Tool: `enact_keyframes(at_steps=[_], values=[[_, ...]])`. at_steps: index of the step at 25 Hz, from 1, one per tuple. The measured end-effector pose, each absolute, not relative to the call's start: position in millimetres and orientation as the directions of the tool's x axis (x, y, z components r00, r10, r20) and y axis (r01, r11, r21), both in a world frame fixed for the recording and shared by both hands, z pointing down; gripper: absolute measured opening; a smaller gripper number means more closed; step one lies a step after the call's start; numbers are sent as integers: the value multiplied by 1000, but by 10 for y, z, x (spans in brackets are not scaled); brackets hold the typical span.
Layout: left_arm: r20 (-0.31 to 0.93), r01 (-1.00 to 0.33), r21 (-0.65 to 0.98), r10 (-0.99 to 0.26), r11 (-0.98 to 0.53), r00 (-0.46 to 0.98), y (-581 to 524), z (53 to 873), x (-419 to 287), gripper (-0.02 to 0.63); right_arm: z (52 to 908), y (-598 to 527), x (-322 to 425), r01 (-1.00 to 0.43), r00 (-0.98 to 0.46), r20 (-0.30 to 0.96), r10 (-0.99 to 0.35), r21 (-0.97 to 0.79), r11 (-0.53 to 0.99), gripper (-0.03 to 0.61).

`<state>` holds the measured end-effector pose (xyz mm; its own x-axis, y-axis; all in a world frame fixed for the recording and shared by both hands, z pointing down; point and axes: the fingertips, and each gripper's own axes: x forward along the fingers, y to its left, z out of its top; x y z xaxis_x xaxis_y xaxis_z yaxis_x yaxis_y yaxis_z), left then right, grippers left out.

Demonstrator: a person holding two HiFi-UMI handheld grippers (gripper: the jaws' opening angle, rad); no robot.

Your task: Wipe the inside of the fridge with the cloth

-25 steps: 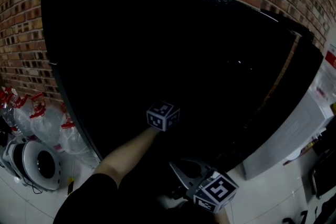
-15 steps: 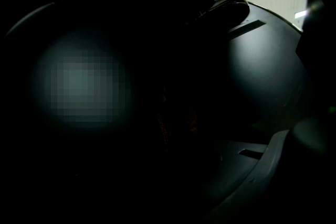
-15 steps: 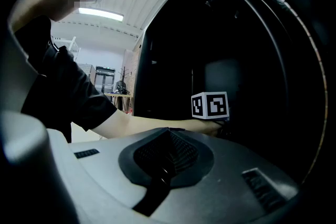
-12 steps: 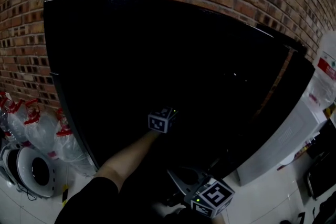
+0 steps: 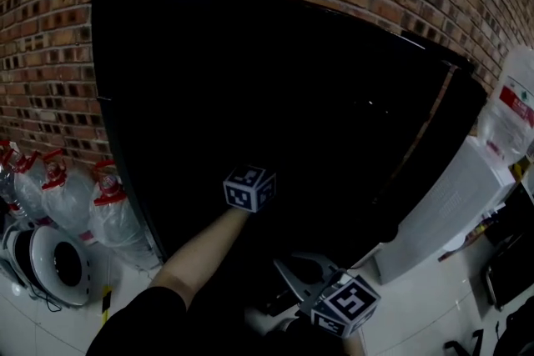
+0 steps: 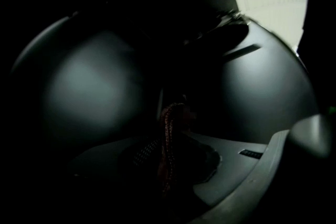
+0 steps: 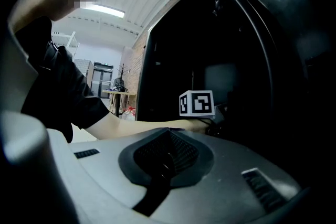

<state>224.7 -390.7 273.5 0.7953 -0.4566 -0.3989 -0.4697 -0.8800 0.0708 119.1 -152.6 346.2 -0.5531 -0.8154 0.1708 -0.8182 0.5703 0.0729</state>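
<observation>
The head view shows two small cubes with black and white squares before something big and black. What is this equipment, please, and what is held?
This is no robot: a person holds a two-jaw gripper in each hand, and the marker cubes are parts of those grippers. The head view comes from a camera on the person's head, looking down at a large black fridge before a red brick wall. The two gripper views come from cameras riding on the grippers. The left gripper reaches into the dark fridge and pinches a reddish-brown knitted cloth. The right gripper is in front of the fridge, shut and empty. Clear water bottles with red caps stand on the white floor.
</observation>
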Motion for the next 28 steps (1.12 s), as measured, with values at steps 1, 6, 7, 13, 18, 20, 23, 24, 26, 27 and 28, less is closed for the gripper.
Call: enact_keyframes(at_steps=[1, 6, 7, 13, 18, 20, 23, 24, 26, 27, 28], values=[[-403, -450, 59, -434, -891, 806, -3771, 2743, 2189, 49, 3467, -1484, 1214, -818, -551, 173, -816, 79, 569, 3], [-402, -266, 42, -260, -963, 878, -3084, 2914, 1936, 49, 3484, -1269, 1256, -798, -587, 150, -796, 57, 600, 3], [-400, -222, 56, -225, -974, 888, -2960, 2959, 1895, 49, 3499, -1236, 1242, -794, -592, 154, -791, 61, 605, 3], [-375, 46, 140, -10, -989, 927, -2291, 3305, 1791, 49, 3549, -1106, 1085, -773, -615, 161, -772, 68, 630, 3], [-253, 63, 59, 46, -996, 966, -2055, 3579, 2028, 49, 3573, -1064, 1064, -772, -618, 160, -769, 60, 633, 3], [-227, 27, 35, 18, -999, 974, -2107, 3612, 2136, 49, 3593, -1078, 1092, -777, -612, 158, -775, 58, 626, 3], [-218, -24, 18, -28, -1000, 976, -2237, 3601, 2244, 49, 3603, -1116, 1118, -782, -607, 150, -780, 59, 620, 3], [-216, -29, 7, -30, -1000, 976, -2260, 3594, 2267, 49, 3599, -1131, 1120, -783, -607, 149, -781, 55, 619, 3], [-216, -29, -10, -26, -1000, 976, -2302, 3583, 2290, 49, 3590, -1167, 1130, -784, -607, 150, -781, 47, 619, 3], [-213, -37, -12, -34, -999, 976, -2338, 3589, 2294, 49, 3591, -1182, 1140, -785, -606, 150, -781, 44, 618, 4], [-208, -55, -10, -51, -998, 977, -2391, 3605, 2299, 49, 3594, -1194, 1152, -786, -606, 149, -782, 41, 617, 3]])
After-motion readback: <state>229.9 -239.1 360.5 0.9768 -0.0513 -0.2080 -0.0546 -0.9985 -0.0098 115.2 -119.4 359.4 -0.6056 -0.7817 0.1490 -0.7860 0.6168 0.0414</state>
